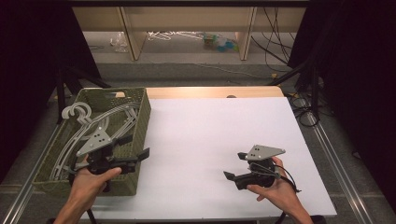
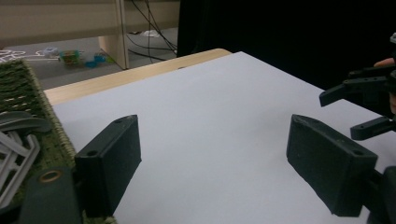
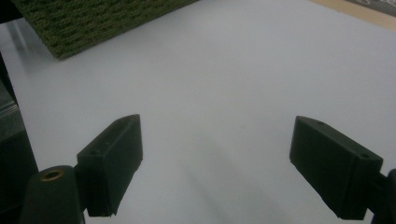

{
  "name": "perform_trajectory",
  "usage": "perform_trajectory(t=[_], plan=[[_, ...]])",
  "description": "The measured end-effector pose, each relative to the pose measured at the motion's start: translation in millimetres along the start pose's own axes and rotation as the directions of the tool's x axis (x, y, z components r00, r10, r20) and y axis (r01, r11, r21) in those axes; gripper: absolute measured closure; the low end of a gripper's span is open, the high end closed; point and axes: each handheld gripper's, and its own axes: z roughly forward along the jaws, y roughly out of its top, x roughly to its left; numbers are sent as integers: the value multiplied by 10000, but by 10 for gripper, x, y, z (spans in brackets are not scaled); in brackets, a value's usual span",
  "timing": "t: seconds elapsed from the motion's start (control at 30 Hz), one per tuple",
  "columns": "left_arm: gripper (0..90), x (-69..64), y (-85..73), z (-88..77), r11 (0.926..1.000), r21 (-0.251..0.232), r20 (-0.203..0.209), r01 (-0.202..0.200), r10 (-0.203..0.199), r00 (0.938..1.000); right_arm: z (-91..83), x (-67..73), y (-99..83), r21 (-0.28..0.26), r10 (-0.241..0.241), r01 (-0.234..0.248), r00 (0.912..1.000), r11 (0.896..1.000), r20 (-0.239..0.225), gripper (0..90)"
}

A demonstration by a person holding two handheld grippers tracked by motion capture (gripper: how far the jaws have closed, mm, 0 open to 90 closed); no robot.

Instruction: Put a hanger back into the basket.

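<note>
From my station, the white tabletop sheet (image 1: 210, 140) lies bare across its middle and far end, so either hand could sweep through there freely. On the left edge stands the olive-green woven basket (image 1: 142, 116), its tall wall a barrier; pale grey plastic hangers (image 1: 88, 126) crowd its inside. My left gripper (image 1: 135, 147) hangs over the basket's near right corner; my right gripper (image 1: 236, 165) sits well apart, low above the sheet.

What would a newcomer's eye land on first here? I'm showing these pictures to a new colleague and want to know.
Probably the green woven basket at the table's left edge, full of pale grey clothes hangers. Next, the bare white tabletop beside it, with the left gripper at the basket's near corner and the right gripper near the front right, both open and holding nothing.
</note>
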Motion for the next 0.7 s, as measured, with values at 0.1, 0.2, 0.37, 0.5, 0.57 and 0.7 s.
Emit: perform_trajectory(t=[0.1, 0.2, 0.37, 0.5, 0.57, 0.7], plan=[[171, -96, -27, 30, 9999, 40, 121, 109, -110, 9999, -17, -12, 9, -208, 123, -122, 9999, 9997, 33, 182], [171, -169, -71, 65, 10000, -48, 176, 29, -28, 9998, -30, -18, 10, -319, 154, -151, 9998, 9994, 82, 184], [171, -287, -189, 130, 9999, 102, 455, -83, 78, 9989, -55, -5, 14, -500, 168, -160, 9997, 9986, 166, 184], [171, -350, -271, 153, 9995, 167, 562, -286, 276, 9980, -66, 16, 21, -677, 179, -167, 9997, 9976, 174, 186], [171, -353, -302, 173, 9984, 177, 628, -540, 528, 9966, -69, 21, 16, -775, 178, -162, 9996, 9969, 205, 187], [171, -381, -371, 192, 9986, 130, 677, -507, 497, 9965, -90, 24, 4, -986, 181, -151, 9994, 9950, 301, 191]])
